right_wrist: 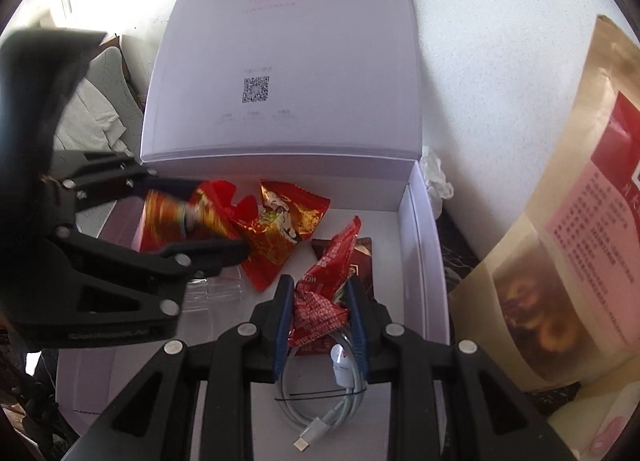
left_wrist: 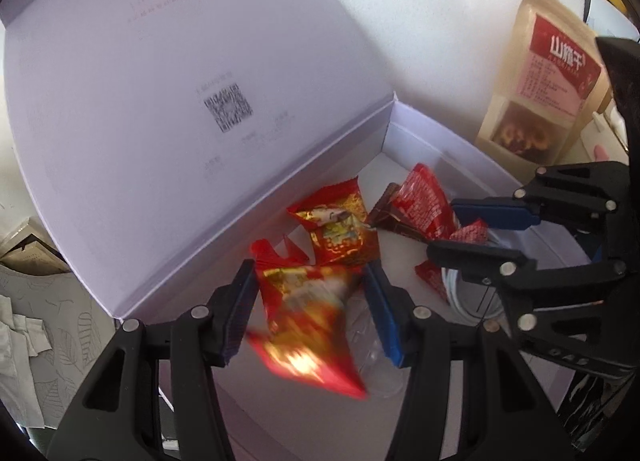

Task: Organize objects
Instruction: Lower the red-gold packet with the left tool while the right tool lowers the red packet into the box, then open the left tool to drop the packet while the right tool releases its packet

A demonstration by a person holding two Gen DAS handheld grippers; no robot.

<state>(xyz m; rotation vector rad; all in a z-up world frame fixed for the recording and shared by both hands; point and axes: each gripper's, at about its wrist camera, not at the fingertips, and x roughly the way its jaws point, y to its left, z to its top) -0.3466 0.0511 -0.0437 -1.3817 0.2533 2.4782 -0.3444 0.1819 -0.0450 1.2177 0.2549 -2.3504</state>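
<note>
Both claws are over the open white box [right_wrist: 416, 229], its lid [right_wrist: 280, 73] standing up behind them. The left gripper [left_wrist: 310, 293] has a red-gold snack packet [left_wrist: 308, 325] between its fingers, but it's so blurred I can't tell if it's pinched. The right gripper [right_wrist: 320, 301] is clamped on a red sachet [right_wrist: 316, 317], partly hidden by the fingers. Right below it sits a coiled white cable [right_wrist: 320, 413]. Ahead of it lie another red-gold packet [right_wrist: 280, 237] and a brown one [right_wrist: 360, 257], mostly covered. The kraft pouch [right_wrist: 560, 261] off to its right is cut off by the frame
</note>
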